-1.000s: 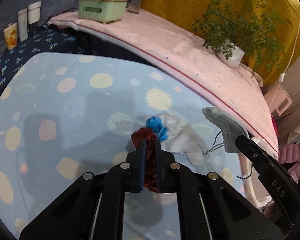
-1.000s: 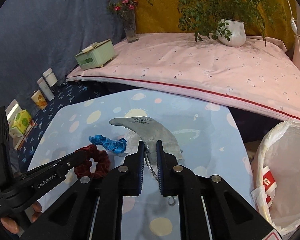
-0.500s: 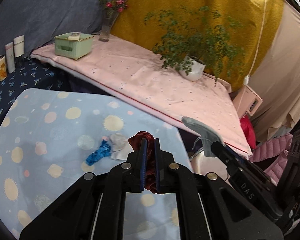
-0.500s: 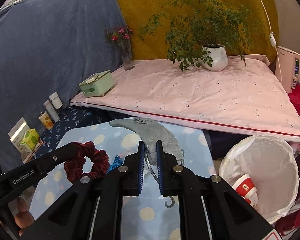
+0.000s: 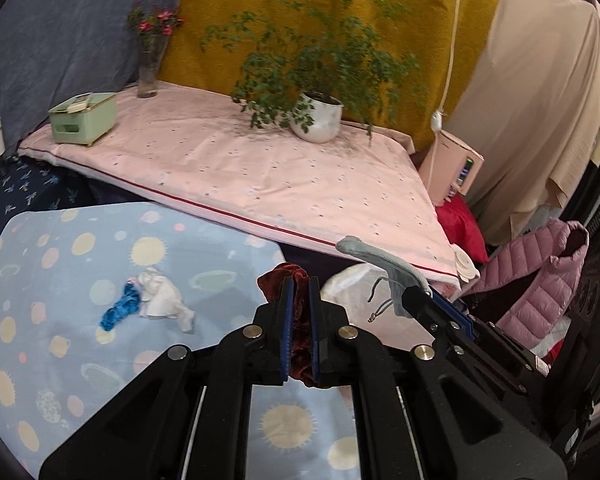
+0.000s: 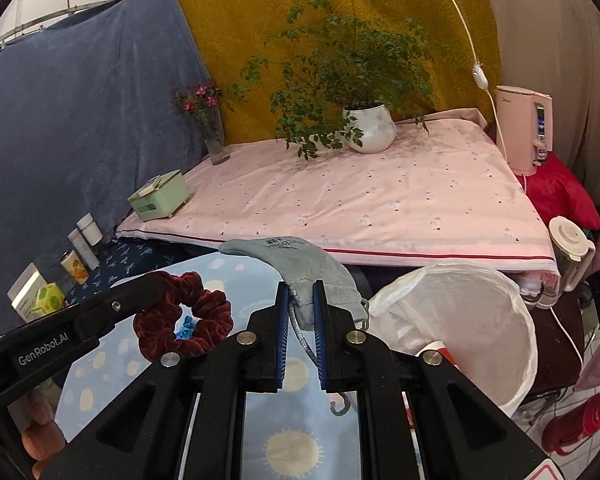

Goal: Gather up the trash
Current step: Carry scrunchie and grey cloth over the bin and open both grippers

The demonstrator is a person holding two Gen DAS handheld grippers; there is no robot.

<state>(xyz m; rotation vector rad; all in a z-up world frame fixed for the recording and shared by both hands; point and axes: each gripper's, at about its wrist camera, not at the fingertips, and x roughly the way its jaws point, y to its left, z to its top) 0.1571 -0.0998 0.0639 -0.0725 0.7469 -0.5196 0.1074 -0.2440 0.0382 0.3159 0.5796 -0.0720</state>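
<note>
My left gripper [image 5: 299, 284] is shut on a dark red velvet scrunchie [image 5: 298, 334], held above the blue patterned table's right edge; the scrunchie also shows in the right wrist view [image 6: 184, 318]. My right gripper [image 6: 300, 294] is shut on a grey face mask [image 6: 300, 264] with a dangling strap, beside the white-lined trash bin [image 6: 459, 320]. The mask shows in the left wrist view [image 5: 383, 264] over the bin [image 5: 347, 284]. A blue scrunchie [image 5: 120, 310] and a crumpled white tissue [image 5: 162, 300] lie on the table.
The blue table [image 5: 60, 280] stands before a pink-covered bed [image 6: 379, 200] with a potted plant [image 6: 367, 128], green box [image 6: 158, 200] and flower vase [image 6: 214, 136]. A pink jacket [image 5: 539, 280] and a red bottle [image 6: 579, 420] lie right of the bin.
Both grippers have lifted and swung right, away from the table centre toward the bin, each still holding its item. The blue scrunchie and tissue stayed on the table.
</note>
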